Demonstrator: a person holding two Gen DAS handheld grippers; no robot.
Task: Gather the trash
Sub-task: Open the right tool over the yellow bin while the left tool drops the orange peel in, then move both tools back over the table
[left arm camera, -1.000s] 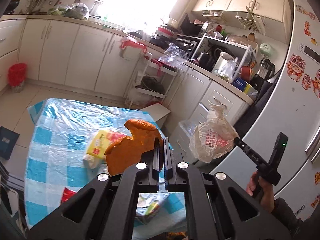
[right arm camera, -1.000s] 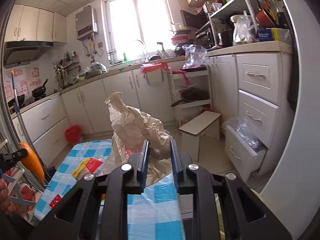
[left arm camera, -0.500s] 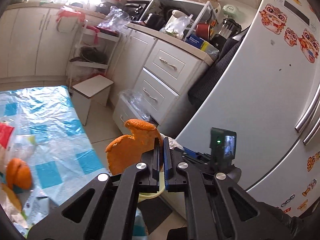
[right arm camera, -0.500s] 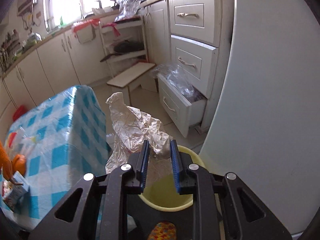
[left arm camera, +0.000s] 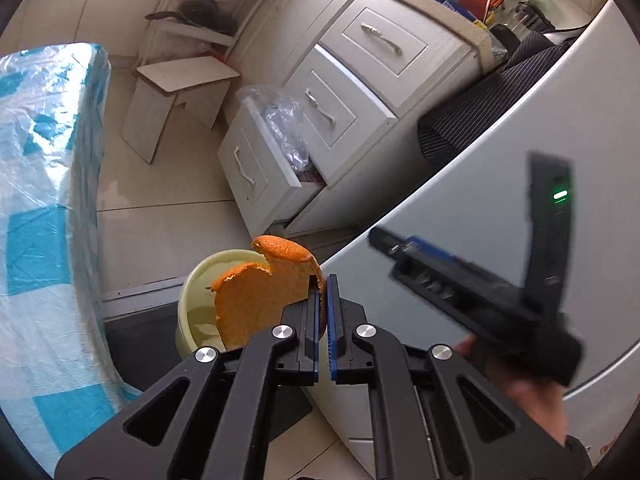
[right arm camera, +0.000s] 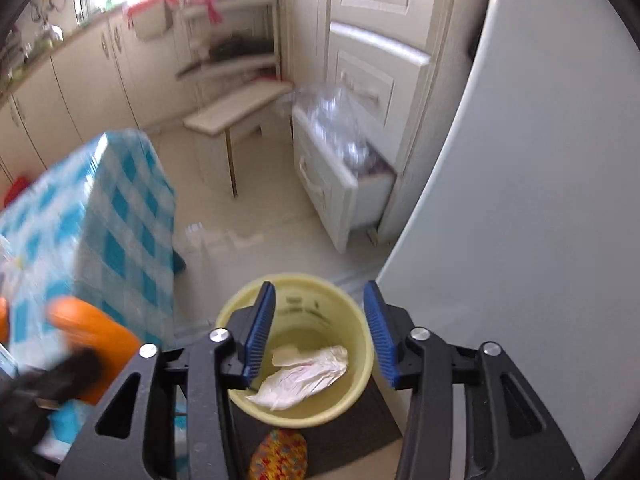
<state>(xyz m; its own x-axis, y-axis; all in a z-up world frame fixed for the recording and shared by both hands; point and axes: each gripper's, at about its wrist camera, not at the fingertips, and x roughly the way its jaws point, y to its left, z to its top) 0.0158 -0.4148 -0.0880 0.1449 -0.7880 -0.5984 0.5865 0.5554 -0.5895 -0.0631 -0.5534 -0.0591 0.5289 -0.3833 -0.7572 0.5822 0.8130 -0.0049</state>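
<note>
Pinching a curved piece of orange peel (left arm camera: 260, 296) between its pressed-together fingers, the left claw (left arm camera: 323, 312) holds it above the near rim of the pale yellow bin (right arm camera: 348, 320) on the floor. Directly over that bin, the right claw (right arm camera: 320, 328) stands spread and holds nothing. A crumpled white wrapper (right arm camera: 304, 376) lies inside the bin, beside the bench (right arm camera: 100, 220) corner with its blue-checked cover.
</note>
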